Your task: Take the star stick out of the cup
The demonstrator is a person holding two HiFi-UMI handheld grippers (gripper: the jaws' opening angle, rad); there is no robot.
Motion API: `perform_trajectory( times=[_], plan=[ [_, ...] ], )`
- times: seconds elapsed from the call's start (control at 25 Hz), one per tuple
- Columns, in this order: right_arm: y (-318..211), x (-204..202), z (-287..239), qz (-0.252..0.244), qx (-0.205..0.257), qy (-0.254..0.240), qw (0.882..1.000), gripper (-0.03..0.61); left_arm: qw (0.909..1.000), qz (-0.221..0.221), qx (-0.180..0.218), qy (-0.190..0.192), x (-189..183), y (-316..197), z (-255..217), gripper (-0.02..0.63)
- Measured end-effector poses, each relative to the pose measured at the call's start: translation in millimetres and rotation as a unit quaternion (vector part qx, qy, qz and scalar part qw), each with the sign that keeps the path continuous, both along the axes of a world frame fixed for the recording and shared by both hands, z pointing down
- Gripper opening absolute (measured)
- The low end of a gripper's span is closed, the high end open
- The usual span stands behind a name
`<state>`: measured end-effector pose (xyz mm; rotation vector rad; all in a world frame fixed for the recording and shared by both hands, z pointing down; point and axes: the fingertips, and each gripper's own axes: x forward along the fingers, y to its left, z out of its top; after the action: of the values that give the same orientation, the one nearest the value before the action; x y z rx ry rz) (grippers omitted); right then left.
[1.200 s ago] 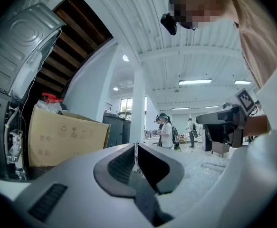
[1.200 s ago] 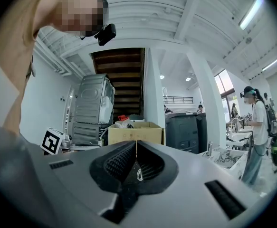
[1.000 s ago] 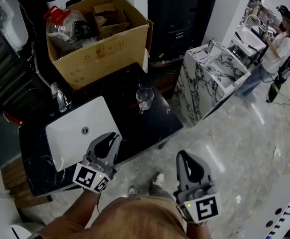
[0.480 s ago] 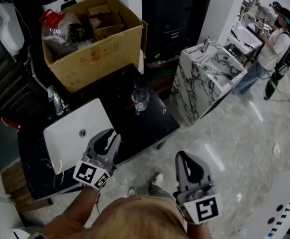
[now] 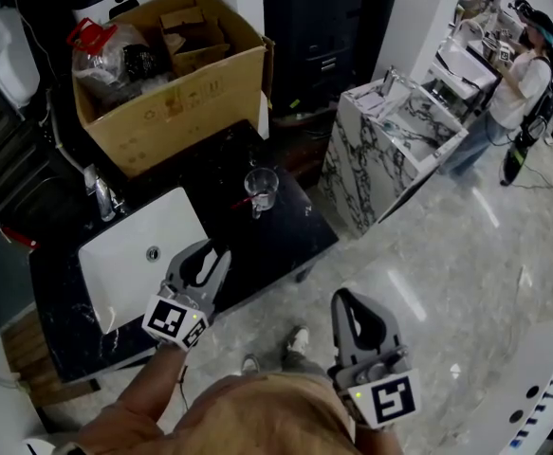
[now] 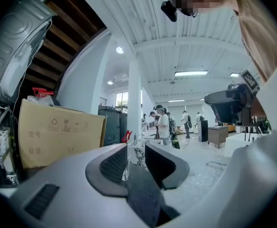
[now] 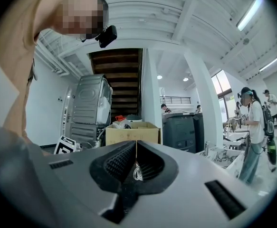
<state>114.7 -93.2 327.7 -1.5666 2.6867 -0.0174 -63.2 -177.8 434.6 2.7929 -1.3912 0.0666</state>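
A clear glass cup (image 5: 261, 189) stands on the black counter (image 5: 285, 240), with the red star stick (image 5: 242, 201) leaning out of it to the left. My left gripper (image 5: 214, 252) hovers over the counter's near edge, short of the cup. Its jaws have just been opening and stand open with nothing between them. In the left gripper view the cup (image 6: 125, 167) and the stick's red top (image 6: 126, 137) show far off past the left gripper (image 6: 136, 148). My right gripper (image 5: 343, 298) hangs over the floor, shut and empty. In its own view the right gripper (image 7: 136, 143) points at the cup (image 7: 137, 173).
A white sink basin (image 5: 129, 273) with a faucet (image 5: 95, 191) sits left of the cup. A cardboard box (image 5: 172, 88) of clutter stands behind. A marble-patterned unit (image 5: 390, 136) is at the right, and a person (image 5: 523, 79) works far back right.
The left gripper's jaws have spread apart and it has edged forward towards the counter. The right gripper has stayed where it was.
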Motion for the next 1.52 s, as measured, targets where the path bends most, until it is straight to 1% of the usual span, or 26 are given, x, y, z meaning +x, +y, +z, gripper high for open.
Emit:
perform_trajectory(
  times=[0.76, 1.28, 1.52],
  plan=[
    [-12.5, 13.1, 4.7, 0.011, -0.006, 0.004, 1.0, 0.003, 1.0, 0.0, -0.009, -0.003, 6.3, -29.7, 12.0, 0.106],
    [-19.3, 17.3, 5.6, 0.019, -0.009, 0.006, 1.0, 0.003, 0.9999, 0.008, 0.0, -0.011, 9.7, -48.5, 9.6, 0.106],
    [-23.0, 18.6, 8.0, 0.022, -0.011, 0.006, 1.0, 0.003, 0.9998, 0.005, 0.003, -0.018, 8.5, -59.2, 16.2, 0.107]
  ],
)
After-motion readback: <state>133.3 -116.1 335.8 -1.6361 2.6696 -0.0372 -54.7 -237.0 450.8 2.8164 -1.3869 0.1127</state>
